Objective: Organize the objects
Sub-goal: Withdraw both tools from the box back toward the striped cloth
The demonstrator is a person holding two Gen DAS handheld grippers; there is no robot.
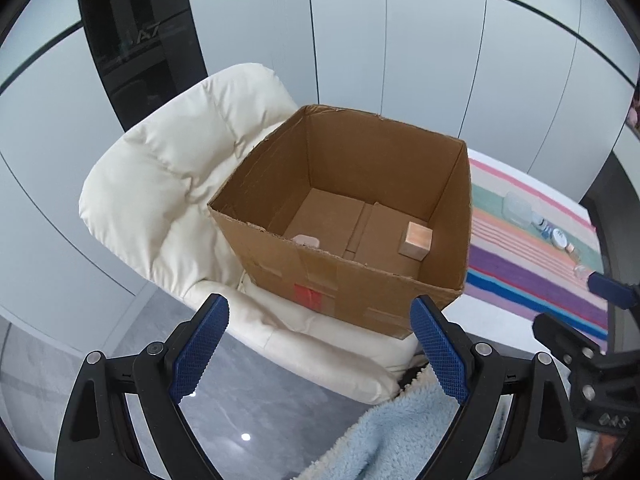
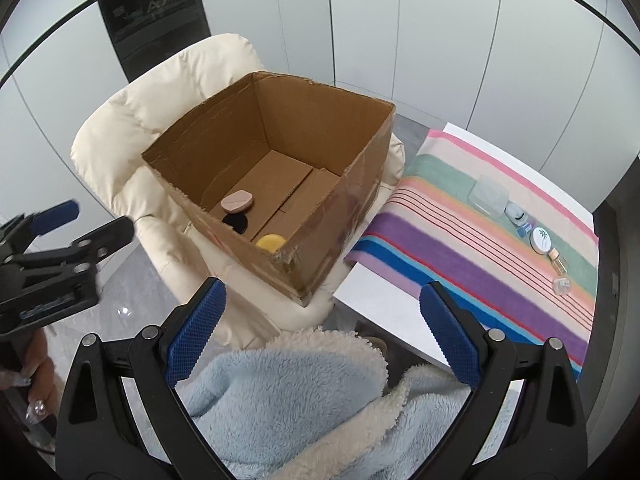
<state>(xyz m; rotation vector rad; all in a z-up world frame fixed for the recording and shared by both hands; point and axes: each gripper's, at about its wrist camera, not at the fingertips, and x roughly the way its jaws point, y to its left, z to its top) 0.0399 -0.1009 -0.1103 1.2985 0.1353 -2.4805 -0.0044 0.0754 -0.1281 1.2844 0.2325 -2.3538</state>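
Left gripper (image 1: 320, 344) and right gripper (image 2: 322, 334): jaws apart, empty. Cardboard box (image 2: 320, 220) holds a pink, possibly oval, item (image 2: 238, 201).

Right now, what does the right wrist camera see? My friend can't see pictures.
An open cardboard box sits on a cream padded chair, holding a pink case, a black disc and a yellow lid. Beside it, small jars line a striped cloth. The right tool is open above fluffy blue fabric.
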